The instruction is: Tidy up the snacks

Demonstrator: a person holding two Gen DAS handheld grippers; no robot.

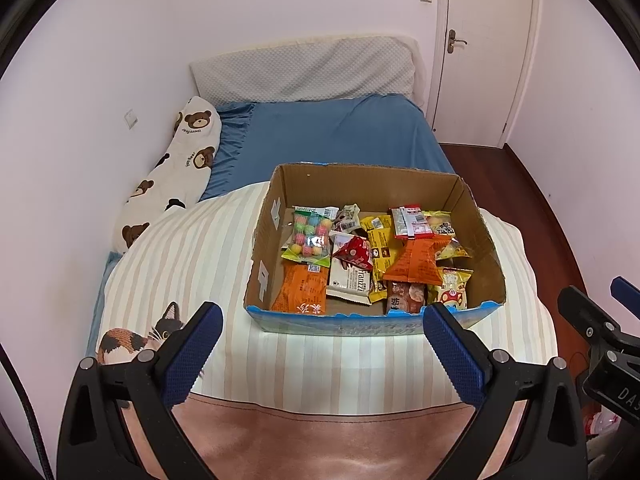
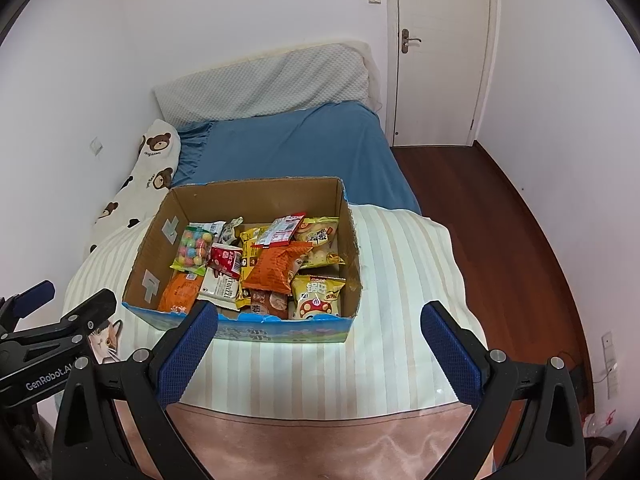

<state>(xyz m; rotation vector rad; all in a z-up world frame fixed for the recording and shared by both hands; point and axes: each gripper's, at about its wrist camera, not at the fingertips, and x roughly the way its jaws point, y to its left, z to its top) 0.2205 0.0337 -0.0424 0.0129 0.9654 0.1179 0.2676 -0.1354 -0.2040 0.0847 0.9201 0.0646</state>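
Cardboard box (image 1: 476, 216) sits on the striped duvet (image 1: 192, 256), packed with snacks, lower packets half buried and unreadable. "Franzzi" shows on the white biscuit pack (image 1: 352, 282); "GenRobot.AI" is printed on the left gripper (image 2: 60, 310) body. Left gripper and right gripper (image 2: 320, 316) both hover spread wide, empty, short of the box.

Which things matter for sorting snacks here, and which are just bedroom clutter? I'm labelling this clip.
Job:
open brown cardboard box
clear bag of pastel candy balls
orange crinkled snack packet

Lying about:
bear-print white pillow
grey quilted pillow
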